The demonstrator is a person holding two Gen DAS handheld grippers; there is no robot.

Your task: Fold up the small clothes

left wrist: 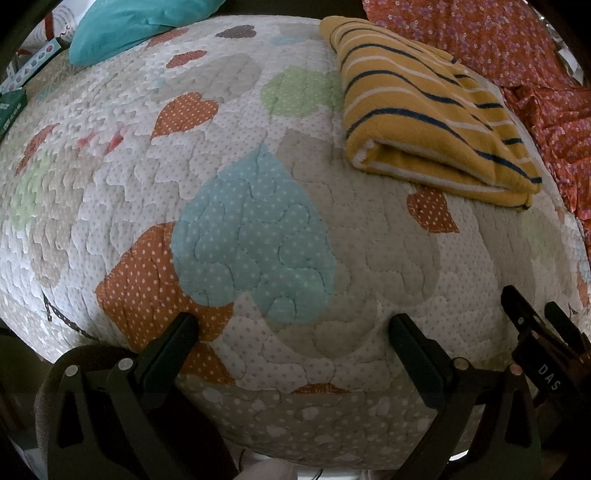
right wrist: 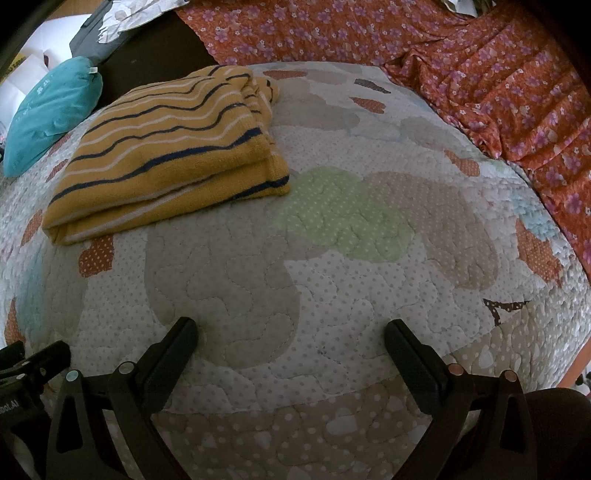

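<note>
A yellow cloth with dark blue and white stripes (left wrist: 424, 110) lies folded in layers on the heart-patterned quilt (left wrist: 258, 229). In the right wrist view it (right wrist: 166, 155) sits at the upper left. My left gripper (left wrist: 293, 325) is open and empty, low over the quilt near its front edge, well short of the cloth. My right gripper (right wrist: 291, 328) is open and empty, also over bare quilt (right wrist: 332, 280), to the right of and nearer than the cloth. The right gripper also shows at the lower right of the left wrist view (left wrist: 539, 314).
An orange floral fabric (right wrist: 480, 74) lies crumpled along the back and right of the quilt. A teal pillow (right wrist: 48, 114) rests at the back left, also in the left wrist view (left wrist: 129, 26). The quilt's front edge drops off just below both grippers.
</note>
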